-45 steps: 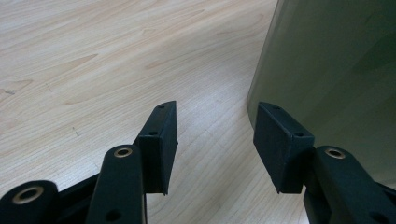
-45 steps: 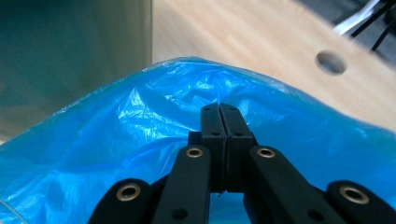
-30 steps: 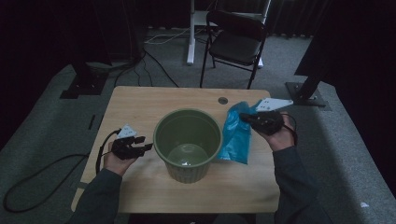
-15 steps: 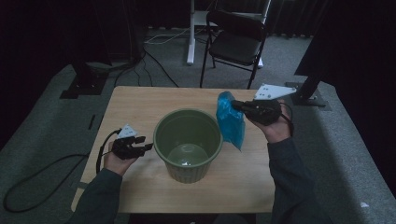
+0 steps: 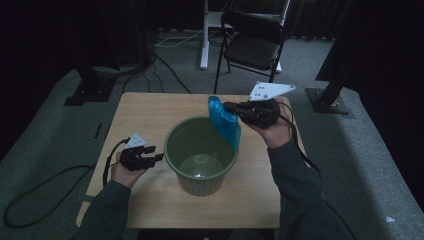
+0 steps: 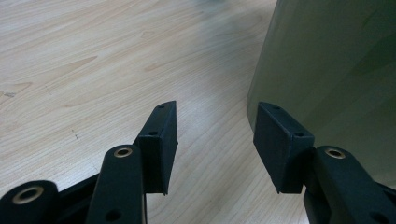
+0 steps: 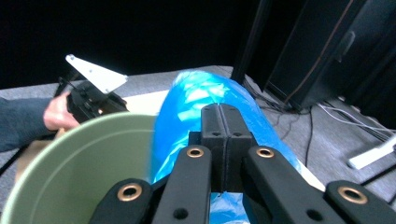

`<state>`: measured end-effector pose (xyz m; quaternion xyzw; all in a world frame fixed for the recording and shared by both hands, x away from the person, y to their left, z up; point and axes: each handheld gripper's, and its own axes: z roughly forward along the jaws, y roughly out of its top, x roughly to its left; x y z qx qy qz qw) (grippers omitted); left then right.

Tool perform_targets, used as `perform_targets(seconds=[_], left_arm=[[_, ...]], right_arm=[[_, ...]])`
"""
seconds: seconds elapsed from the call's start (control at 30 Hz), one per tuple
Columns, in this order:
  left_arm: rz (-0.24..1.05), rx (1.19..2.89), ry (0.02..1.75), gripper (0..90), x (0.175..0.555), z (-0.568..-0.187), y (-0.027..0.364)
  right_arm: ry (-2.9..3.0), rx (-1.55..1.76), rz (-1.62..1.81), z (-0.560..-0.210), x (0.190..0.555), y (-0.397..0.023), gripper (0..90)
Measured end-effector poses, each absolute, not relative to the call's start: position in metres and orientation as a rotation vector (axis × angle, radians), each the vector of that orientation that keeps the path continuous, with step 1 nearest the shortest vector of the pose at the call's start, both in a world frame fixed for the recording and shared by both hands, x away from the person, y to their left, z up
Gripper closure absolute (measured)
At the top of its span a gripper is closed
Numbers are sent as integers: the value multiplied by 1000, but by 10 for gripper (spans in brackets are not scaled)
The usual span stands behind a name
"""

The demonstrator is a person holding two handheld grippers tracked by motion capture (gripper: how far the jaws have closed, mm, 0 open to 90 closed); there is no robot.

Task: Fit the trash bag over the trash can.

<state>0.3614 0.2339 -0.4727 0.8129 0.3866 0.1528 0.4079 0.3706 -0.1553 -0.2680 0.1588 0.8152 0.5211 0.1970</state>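
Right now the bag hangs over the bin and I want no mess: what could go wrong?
1. The crumpled blue plastic bag hangs at the rim of the round green plastic bin, not centred, so it may drape outside if released.
2. The left gripper is open beside the bin, not holding it, so a snag could tip or slide it.
3. The right gripper pinches thin film, which may slip.
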Motion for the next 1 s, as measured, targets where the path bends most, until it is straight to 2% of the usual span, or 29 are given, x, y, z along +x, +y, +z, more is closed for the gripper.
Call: perform_targets(seconds=[0.33, 0.6, 1.0], left_arm=[[385, 2051, 971, 493, 361, -473, 234], [388, 2048, 970, 493, 361, -472, 234], [388, 2055, 970, 492, 361, -472, 233]], right_arm=[[2314, 399, 1480, -274, 365, -141, 899], [2356, 374, 1370, -301, 361, -120, 898], [2486, 436, 1299, -349, 364, -115, 898]])
